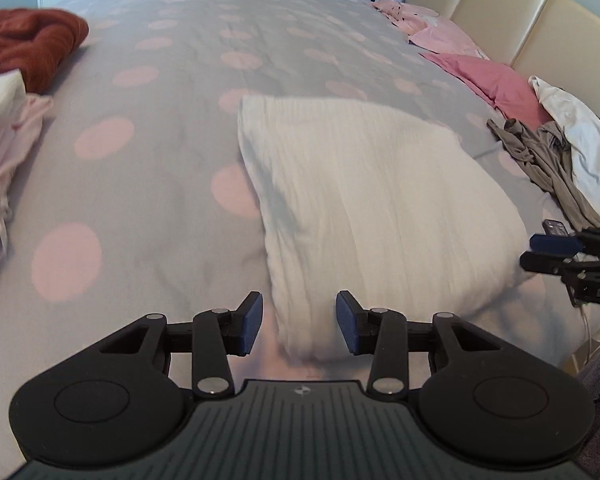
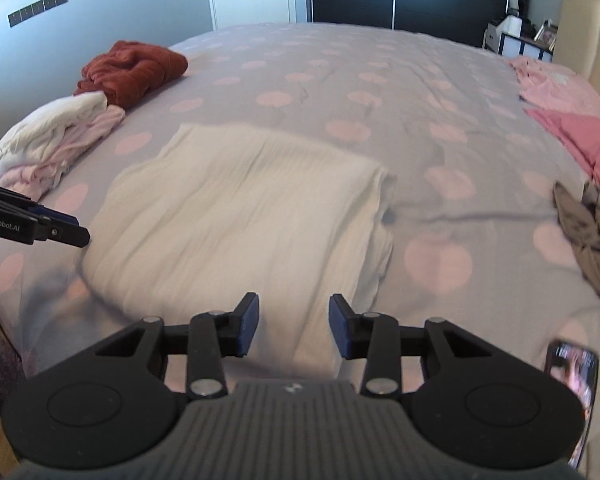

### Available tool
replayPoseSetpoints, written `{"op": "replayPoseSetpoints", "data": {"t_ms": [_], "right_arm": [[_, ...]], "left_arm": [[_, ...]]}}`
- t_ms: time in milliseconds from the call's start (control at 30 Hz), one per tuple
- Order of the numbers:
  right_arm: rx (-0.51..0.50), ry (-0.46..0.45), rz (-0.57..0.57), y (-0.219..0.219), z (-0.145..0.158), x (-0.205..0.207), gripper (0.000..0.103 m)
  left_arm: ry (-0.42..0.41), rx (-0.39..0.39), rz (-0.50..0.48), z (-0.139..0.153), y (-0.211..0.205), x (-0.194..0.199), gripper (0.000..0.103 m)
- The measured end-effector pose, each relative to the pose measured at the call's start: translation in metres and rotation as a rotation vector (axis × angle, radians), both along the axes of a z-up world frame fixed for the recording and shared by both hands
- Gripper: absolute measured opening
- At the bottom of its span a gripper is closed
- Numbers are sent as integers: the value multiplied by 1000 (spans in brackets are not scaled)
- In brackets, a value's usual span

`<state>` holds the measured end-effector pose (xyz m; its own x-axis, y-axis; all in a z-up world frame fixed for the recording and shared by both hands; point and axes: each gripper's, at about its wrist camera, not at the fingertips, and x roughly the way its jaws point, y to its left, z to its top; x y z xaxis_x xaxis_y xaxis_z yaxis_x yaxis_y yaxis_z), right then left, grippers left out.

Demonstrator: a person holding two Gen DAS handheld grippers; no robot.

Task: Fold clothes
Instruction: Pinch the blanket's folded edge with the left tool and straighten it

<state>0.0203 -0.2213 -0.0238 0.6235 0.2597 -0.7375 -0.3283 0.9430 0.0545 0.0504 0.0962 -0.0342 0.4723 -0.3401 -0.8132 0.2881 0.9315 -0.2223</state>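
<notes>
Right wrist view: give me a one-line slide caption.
Open right gripper hovers over a folded white ribbed garment on the grey, pink-dotted bedspread.

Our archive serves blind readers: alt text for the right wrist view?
A folded white cloth lies on a grey, pink-dotted bed, just beyond the open, empty right gripper. A clothes pile sits far left, and the left gripper enters at the left edge.

Open duvet (image 2: 340, 64) beyond folded white garment (image 2: 236, 208); clothes piles (image 2: 60, 136) left, crumpled clothes (image 2: 592, 236) right.
</notes>
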Motion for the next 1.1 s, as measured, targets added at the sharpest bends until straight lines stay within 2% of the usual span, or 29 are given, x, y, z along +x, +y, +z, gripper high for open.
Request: {"op": "replayPoseSetpoints", "data": {"t_ms": [67, 100, 133, 200, 400, 433, 500, 600, 667, 900, 1100], "right_arm": [[-15, 25, -4, -1, -11, -1, 40], [-15, 34, -4, -2, -17, -1, 40], [3, 44, -8, -4, -20, 1, 29], [32, 61, -15, -6, -25, 4, 8], [-45, 99, -69, -14, -35, 8, 5], [-88, 99, -87, -17, -38, 8, 0], [-158, 100, -125, -22, -44, 9, 0], [-60, 108, -173, -39, -38, 9, 0], [-63, 71, -168, -36, -30, 6, 5], [-84, -43, -133, -11, -5, 12, 5], [-71, -91, -110, 7, 3, 33, 6]], "left_arm": [[12, -7, -19, -8, -6, -1, 37], [14, -4, -28, -12, -10, -1, 31], [15, 5, -37, -15, -14, 1, 29], [17, 28, -48, -18, -17, 2, 19], [24, 61, -54, -23, -17, 2, 15], [22, 73, -57, -24, -17, 1, 15], [25, 65, -50, -21, -17, 1, 17], [9, 37, -25, -13, -12, 1, 23], [-22, 22, -10, -5, -11, 1, 26], [-146, -25, 35, 19, -15, 12, 32], [-162, -25, 31, 17, -34, 30, 33]]}}
